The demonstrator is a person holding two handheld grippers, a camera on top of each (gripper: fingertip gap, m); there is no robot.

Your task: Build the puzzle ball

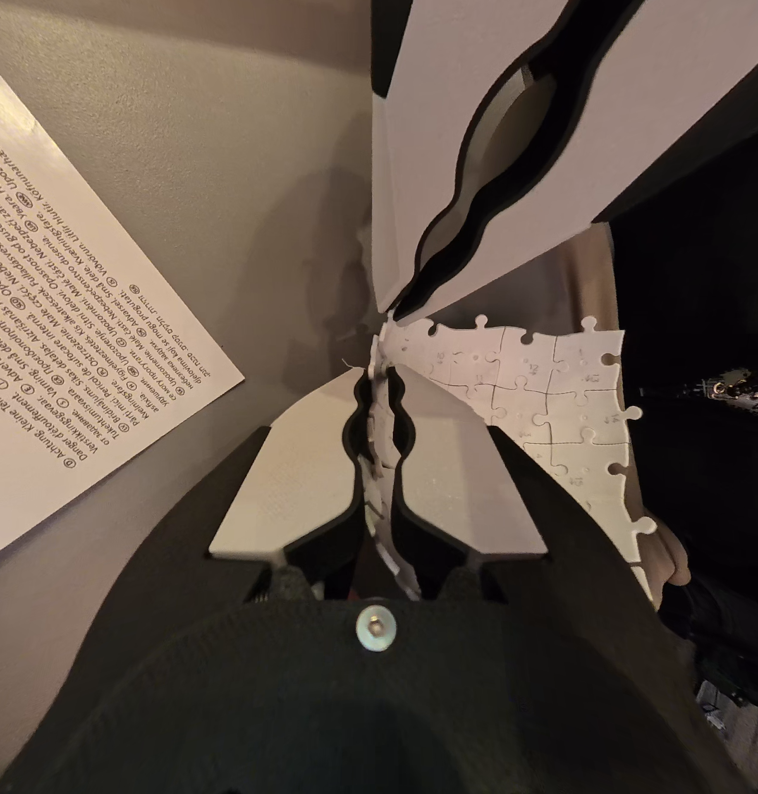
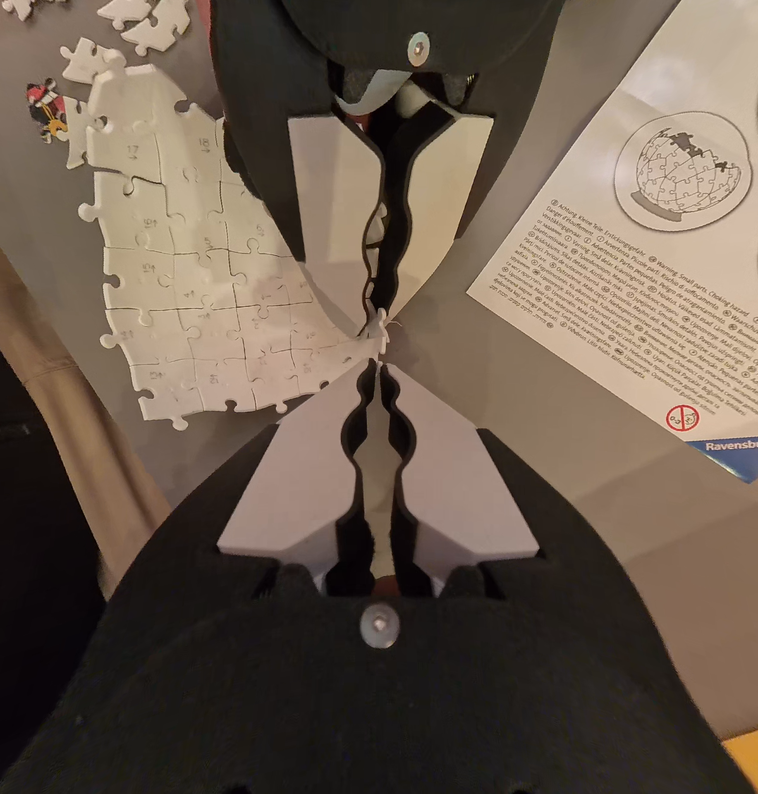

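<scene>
White plastic makes up the assembled puzzle sheet (image 2: 188,279), a curved patch of joined pieces that is lying blank side up on the grey desk (image 2: 476,365). Taking that sheet as the landmark and going left to right in the right wrist view: beyond its far left corner several loose pieces (image 2: 140,21) are resting on the desk, one printed piece (image 2: 46,109) is sitting just beside that corner, and the sheet's right corner is running up into the meeting point of both tools. There the left tongs (image 2: 379,300) are reaching in from the top, clamped on the sheet's edge, which is passing between their fingers. The right tongs (image 2: 378,365) are coming from below, their tips nearly together and pinching a small piece (image 2: 381,333) at the sheet's corner. Right of the sheet, well apart, an instruction leaflet (image 2: 626,258) is lying flat on the desk.

In the left wrist view the left tongs (image 1: 379,378) are gripping the sheet (image 1: 562,408) edge-on, and the right tongs (image 1: 394,316) are touching its corner from above.
</scene>
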